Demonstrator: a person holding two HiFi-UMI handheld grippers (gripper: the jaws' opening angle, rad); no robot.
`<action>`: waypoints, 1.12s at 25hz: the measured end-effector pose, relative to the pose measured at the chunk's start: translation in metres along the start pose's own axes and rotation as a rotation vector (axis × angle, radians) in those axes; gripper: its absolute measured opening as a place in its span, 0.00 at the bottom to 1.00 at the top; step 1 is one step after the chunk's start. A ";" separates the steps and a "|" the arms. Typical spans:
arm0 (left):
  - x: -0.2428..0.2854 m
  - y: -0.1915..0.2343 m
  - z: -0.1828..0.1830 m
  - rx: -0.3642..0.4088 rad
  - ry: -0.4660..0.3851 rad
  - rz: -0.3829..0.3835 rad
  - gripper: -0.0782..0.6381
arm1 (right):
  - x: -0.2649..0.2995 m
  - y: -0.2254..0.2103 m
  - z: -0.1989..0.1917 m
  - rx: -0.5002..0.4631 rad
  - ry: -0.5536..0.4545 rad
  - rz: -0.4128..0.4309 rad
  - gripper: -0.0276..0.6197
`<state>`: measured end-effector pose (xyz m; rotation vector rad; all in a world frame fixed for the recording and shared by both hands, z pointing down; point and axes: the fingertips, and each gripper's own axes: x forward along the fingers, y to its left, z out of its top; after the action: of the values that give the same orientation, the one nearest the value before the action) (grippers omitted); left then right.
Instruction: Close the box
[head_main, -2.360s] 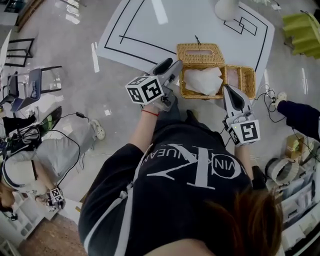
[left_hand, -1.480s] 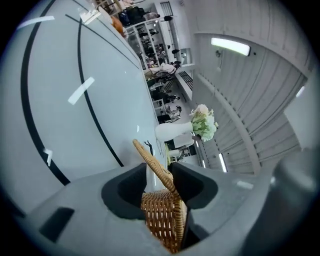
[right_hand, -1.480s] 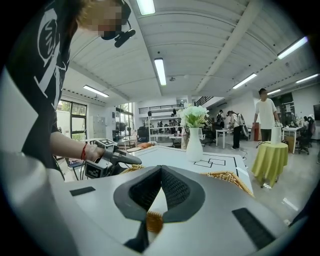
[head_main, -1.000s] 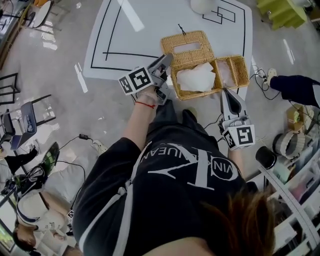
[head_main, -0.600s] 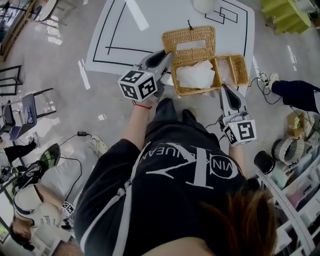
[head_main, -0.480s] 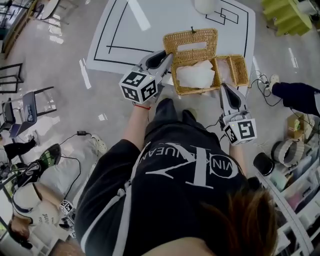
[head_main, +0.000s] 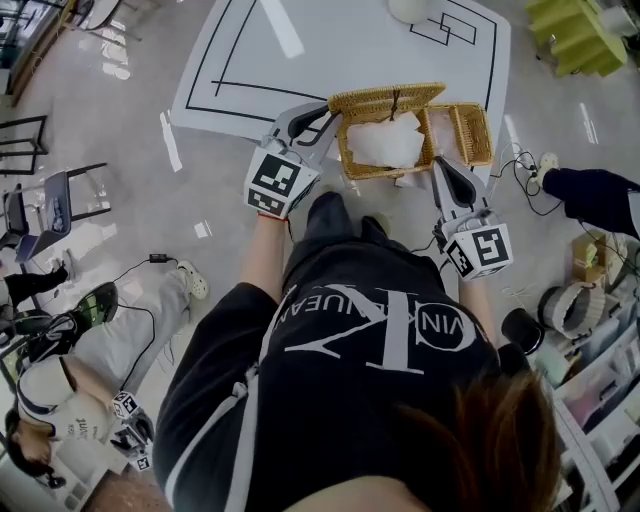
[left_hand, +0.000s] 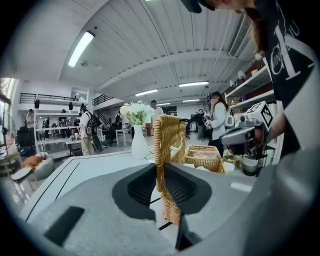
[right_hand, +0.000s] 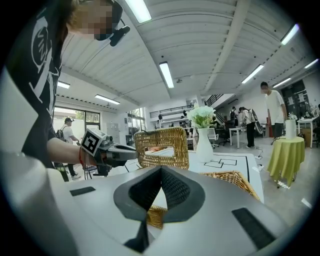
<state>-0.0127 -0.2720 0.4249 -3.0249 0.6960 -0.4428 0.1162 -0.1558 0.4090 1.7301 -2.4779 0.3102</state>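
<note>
A wicker box (head_main: 470, 130) stands on the white table with white tissue (head_main: 385, 145) in its left part. Its wicker lid (head_main: 385, 100), with a slot, is raised on edge above the box's far side. My left gripper (head_main: 325, 112) has the lid's left edge between its closing jaws. In the left gripper view the lid (left_hand: 167, 145) runs upright through the left gripper (left_hand: 162, 175), both pads against it. My right gripper (head_main: 438, 165) is at the box's near right corner, tips together. In the right gripper view the right gripper (right_hand: 161, 172) is shut, the box rim (right_hand: 232, 177) just beyond.
A white vase (head_main: 415, 8) with flowers stands at the table's far side. The white table (head_main: 250, 60) carries black line markings. A green stool (head_main: 575, 30) and someone's dark sleeve (head_main: 590, 195) are at the right. Cables lie on the floor below the table.
The lid lay flat behind the box; now it stands raised on edge, with my left gripper on its left edge. The right gripper has stayed by the box's near right corner.
</note>
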 end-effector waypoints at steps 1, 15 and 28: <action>0.000 -0.002 0.000 0.011 0.005 0.004 0.19 | 0.000 0.000 0.000 -0.005 0.003 0.009 0.04; -0.023 -0.032 0.006 0.098 0.001 0.091 0.23 | -0.014 0.003 -0.011 -0.005 0.022 0.095 0.04; -0.037 -0.062 -0.015 0.113 0.111 0.162 0.23 | -0.034 0.009 -0.020 -0.007 0.036 0.164 0.04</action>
<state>-0.0219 -0.1995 0.4338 -2.8284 0.8818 -0.6252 0.1191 -0.1168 0.4206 1.5076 -2.5957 0.3426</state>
